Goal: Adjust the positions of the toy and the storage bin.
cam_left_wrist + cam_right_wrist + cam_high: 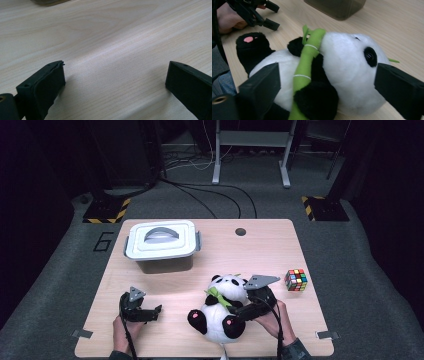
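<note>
On the pale wooden tabletop, near the front edge right of centre, lies a black-and-white plush panda with a green felt bamboo stalk against its chest. Right hand-held gripper is at the panda's right flank, jaws spread wide either side of the body in the right gripper view; not clamped. Can't tell if the pads actually touch the fur. Person's right hand holds it from behind.

Left hand-held gripper sits low over bare wood at front left, well apart from the panda, jaws apart with nothing between them; left hand on its grip.

Back left: grey-white lidded plastic storage box, lid on, handle folded flat. Right side of the tabletop: multicoloured twisty puzzle cube, near the panda's head but not touching. Small dark round hole near the far edge. Number 6 marked on the grey carpet floor beside the left edge.
</note>
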The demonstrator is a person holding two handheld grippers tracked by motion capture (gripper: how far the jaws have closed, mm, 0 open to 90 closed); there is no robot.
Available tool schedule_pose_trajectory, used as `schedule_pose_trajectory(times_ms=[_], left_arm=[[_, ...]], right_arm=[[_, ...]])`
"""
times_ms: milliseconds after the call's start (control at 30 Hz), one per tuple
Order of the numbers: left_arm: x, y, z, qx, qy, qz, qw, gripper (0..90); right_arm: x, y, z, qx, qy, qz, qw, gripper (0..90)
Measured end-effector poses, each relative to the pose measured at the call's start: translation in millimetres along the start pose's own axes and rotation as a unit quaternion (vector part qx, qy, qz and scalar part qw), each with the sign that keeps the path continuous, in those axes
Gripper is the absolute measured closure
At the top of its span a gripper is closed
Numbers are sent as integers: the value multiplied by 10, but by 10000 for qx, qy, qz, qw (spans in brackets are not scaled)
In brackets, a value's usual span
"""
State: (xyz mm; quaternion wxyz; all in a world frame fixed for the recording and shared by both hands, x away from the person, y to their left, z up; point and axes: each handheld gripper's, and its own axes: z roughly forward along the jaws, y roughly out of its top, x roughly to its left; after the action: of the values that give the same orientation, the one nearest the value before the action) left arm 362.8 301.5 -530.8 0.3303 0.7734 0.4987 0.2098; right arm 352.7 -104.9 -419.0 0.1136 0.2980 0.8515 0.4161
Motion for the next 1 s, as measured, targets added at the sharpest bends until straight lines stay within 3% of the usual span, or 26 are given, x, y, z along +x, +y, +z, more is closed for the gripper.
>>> schedule_pose_trajectory(times_ms=[133, 333, 633, 1000], left_arm=[[0, 0, 0, 2, 0, 0, 10000, 21], [0, 0, 0, 2, 0, 0, 10000, 21], [0, 0, 0, 2, 1, 0, 10000, 21], [0, 0, 0, 1, 0, 2, 10000, 21]], right_arm=[[78, 41, 36, -13, 53, -152, 9999, 209], [158, 77, 141, 203, 128, -316, 9992, 389], [183, 3, 267, 398, 327, -283, 9983, 677], [169, -76, 189, 175, 252, -185, 9994, 750]])
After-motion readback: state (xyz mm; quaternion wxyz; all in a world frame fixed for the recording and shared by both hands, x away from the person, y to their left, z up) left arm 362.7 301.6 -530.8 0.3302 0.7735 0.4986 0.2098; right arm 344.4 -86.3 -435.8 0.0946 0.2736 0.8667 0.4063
